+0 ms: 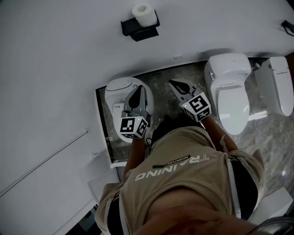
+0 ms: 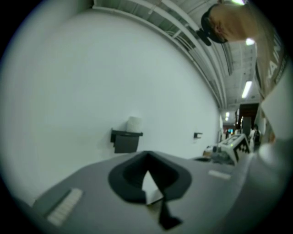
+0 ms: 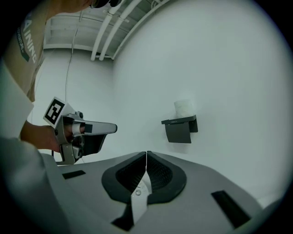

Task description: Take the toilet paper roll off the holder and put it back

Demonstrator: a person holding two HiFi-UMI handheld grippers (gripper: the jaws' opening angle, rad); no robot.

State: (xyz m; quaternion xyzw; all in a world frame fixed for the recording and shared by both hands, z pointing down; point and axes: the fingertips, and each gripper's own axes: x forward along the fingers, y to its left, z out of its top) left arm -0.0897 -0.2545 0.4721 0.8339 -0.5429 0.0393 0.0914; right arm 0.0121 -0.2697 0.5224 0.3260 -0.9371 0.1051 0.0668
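Grey jaws on the left gripper are clenched together with nothing between them. The right gripper is clenched and empty too. Both are held side by side and point toward the black holder on the white wall, well apart from it. The toilet paper roll stands upright on top of the holder, untouched. Seen from the head view, a white toilet sits below and to the right of the holder, beside the right gripper.
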